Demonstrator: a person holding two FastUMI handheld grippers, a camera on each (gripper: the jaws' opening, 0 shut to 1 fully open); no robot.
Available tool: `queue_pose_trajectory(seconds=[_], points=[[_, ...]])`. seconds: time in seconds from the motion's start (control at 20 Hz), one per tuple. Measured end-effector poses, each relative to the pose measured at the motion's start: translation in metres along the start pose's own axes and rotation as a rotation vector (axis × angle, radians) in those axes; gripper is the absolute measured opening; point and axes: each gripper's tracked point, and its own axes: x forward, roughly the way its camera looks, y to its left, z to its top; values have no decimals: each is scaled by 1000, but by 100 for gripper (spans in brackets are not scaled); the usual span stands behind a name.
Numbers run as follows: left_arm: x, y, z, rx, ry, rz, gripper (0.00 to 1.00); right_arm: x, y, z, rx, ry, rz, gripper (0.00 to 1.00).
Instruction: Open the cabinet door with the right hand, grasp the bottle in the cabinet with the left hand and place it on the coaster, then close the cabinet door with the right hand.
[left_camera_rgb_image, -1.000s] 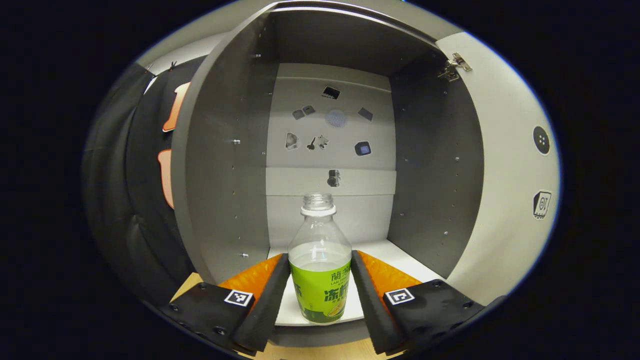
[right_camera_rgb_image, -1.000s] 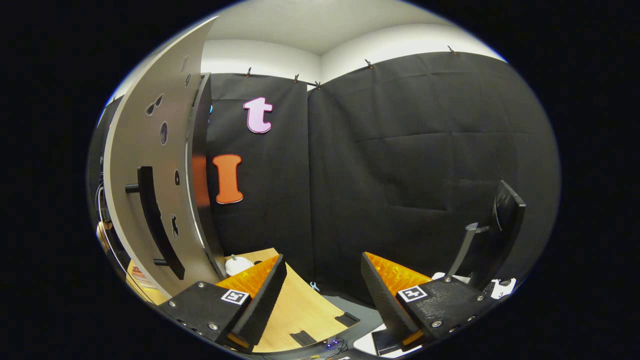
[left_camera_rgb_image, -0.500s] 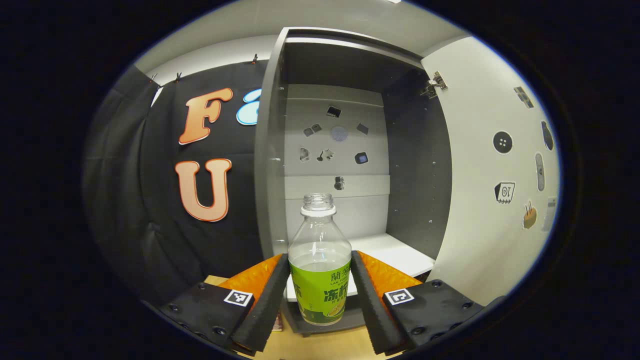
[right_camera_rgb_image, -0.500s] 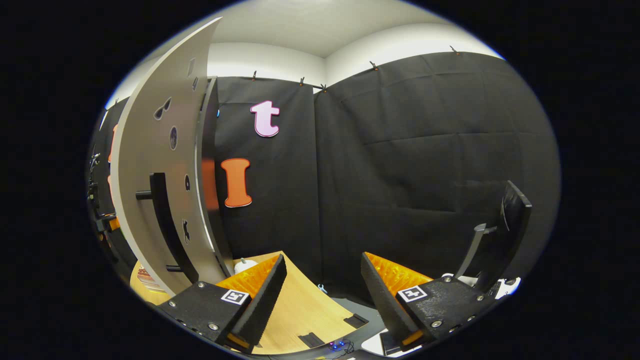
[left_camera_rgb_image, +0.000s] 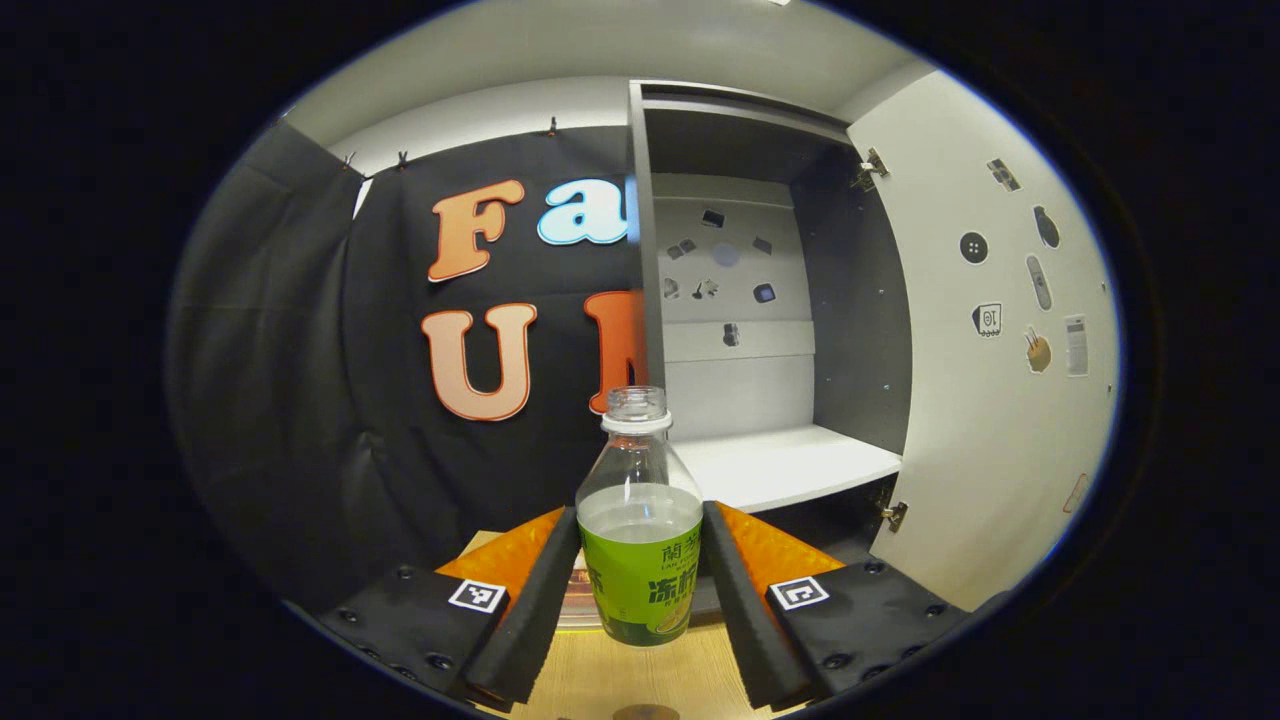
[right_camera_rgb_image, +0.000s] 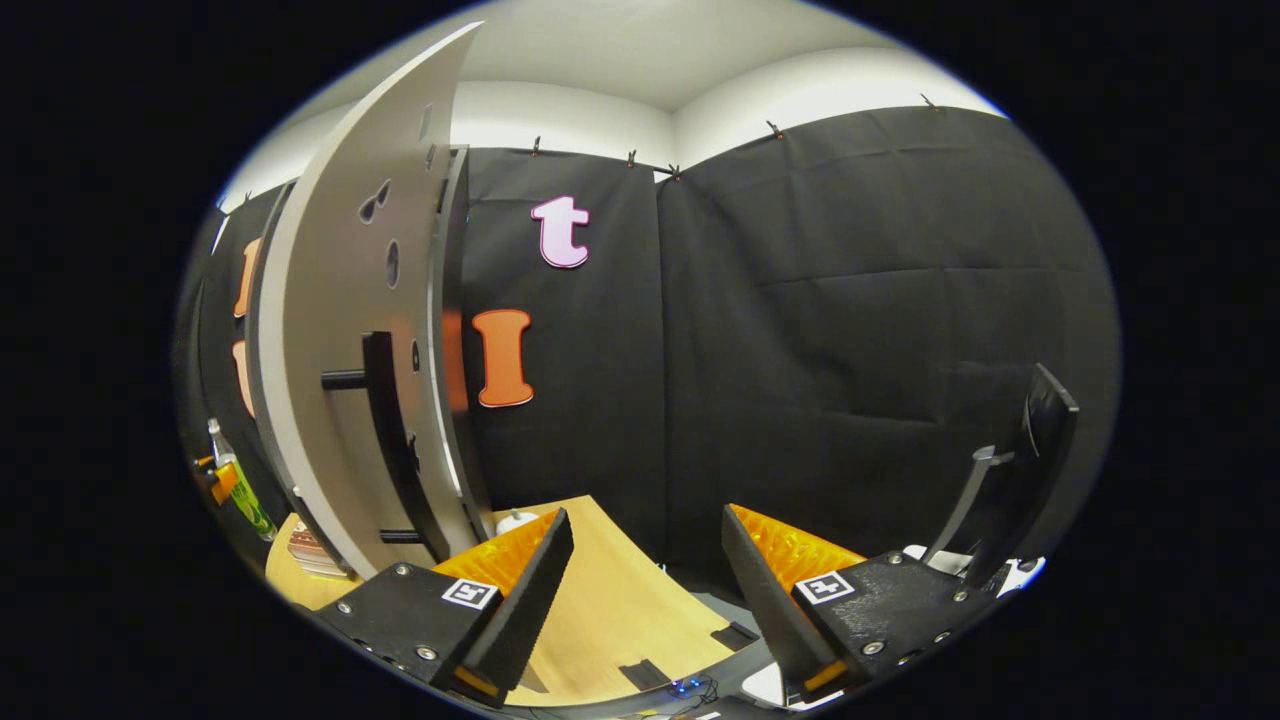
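A clear bottle (left_camera_rgb_image: 640, 545) with a green label and no cap is clamped between the fingers of my left gripper (left_camera_rgb_image: 640, 520), held upright above the wooden table (left_camera_rgb_image: 640, 675) in front of the open cabinet (left_camera_rgb_image: 760, 300). Its white shelf (left_camera_rgb_image: 790, 465) is bare. The cabinet door (left_camera_rgb_image: 990, 350) stands swung out to the right. A small round brownish thing (left_camera_rgb_image: 645, 712) peeks in at the bottom edge; I cannot tell if it is the coaster. My right gripper (right_camera_rgb_image: 645, 520) is open, holding nothing, right of the door (right_camera_rgb_image: 340, 330) and its dark bar handle (right_camera_rgb_image: 395, 440). The bottle (right_camera_rgb_image: 238, 490) shows far left.
Black cloth walls close in the booth. A monitor on a stand (right_camera_rgb_image: 1030, 450) sits at the right in the right gripper view. A flat pale object (right_camera_rgb_image: 310, 550) lies on the wooden table (right_camera_rgb_image: 600, 610) below the door.
The left gripper has pulled the bottle out of the cabinet, back and to the left. The right gripper has drifted slightly, staying open near the door.
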Motion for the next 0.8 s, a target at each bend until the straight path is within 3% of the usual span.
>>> queue_pose_trajectory(seconds=[0.05,0.1,0.3,0.35,0.4,0.75,0.8], points=[[-9,4,-7,-8,-6,3,81,-3,3,1,-5,-1,4,93],[-16,9,-14,-8,-15,4,81,-5,5,1,-12,-1,5,98],[-42,13,-52,-10,-47,-12,81,-15,15,0,-20,11,10,97],[-46,12,-66,-17,-39,-26,81,-17,16,-1,-25,14,7,88],[-49,9,-79,-26,-27,-40,81,-19,16,-2,-31,17,1,98],[-49,6,-166,-76,34,-60,81,-35,19,-10,-71,44,-31,98],[-47,6,-178,-67,47,-55,83,-35,20,-9,-75,48,-36,93]])
